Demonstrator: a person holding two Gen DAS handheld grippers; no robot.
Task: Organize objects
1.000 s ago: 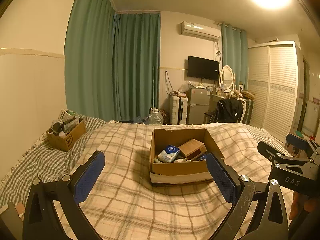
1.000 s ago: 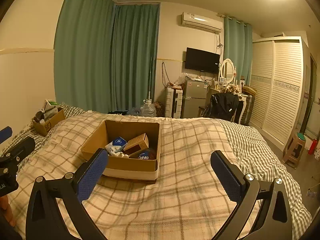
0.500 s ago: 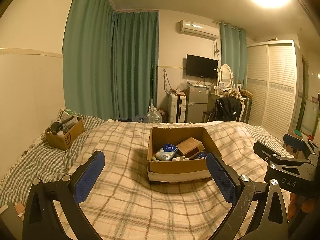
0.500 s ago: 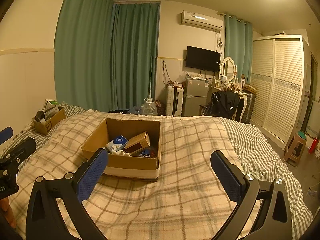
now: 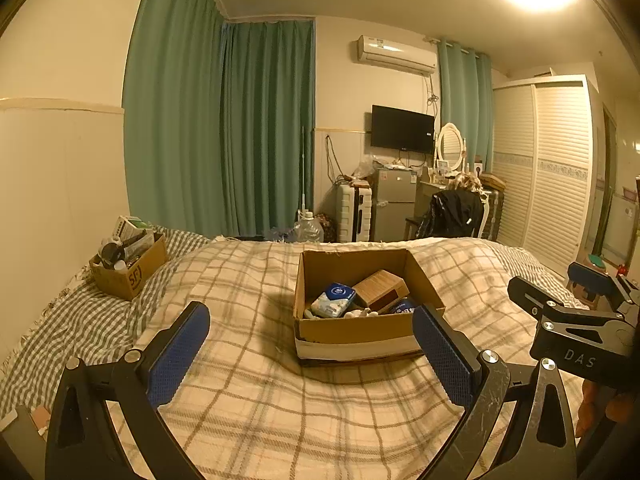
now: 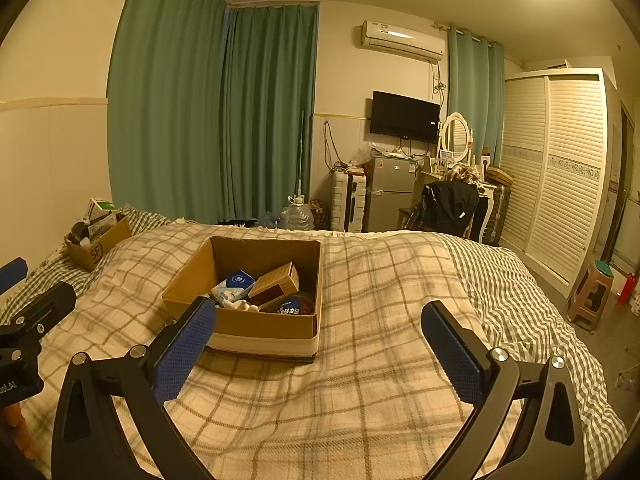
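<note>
Both tools hover over the bed [image 6: 380,380], spread and holding nothing: the left tool [image 5: 312,354], the right tool [image 6: 318,344]; the box [image 5: 360,330] sits mid-bed ahead of them, holding a pack [image 5: 334,300] and a carton [image 5: 380,288]; a second box [image 5: 130,270] lies far left.

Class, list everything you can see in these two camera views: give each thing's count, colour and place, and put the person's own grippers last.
cardboard box: one, brown, centre of bed
tissue pack: one, blue-white, inside box
small carton: one, brown, inside box
SF box: one, brown, far left of bed
plaid blanket: one, cream, over bed
television: one, black, far wall
fridge: one, grey, under television
stool: one, right floor
left gripper: open, empty
right gripper: open, empty
</note>
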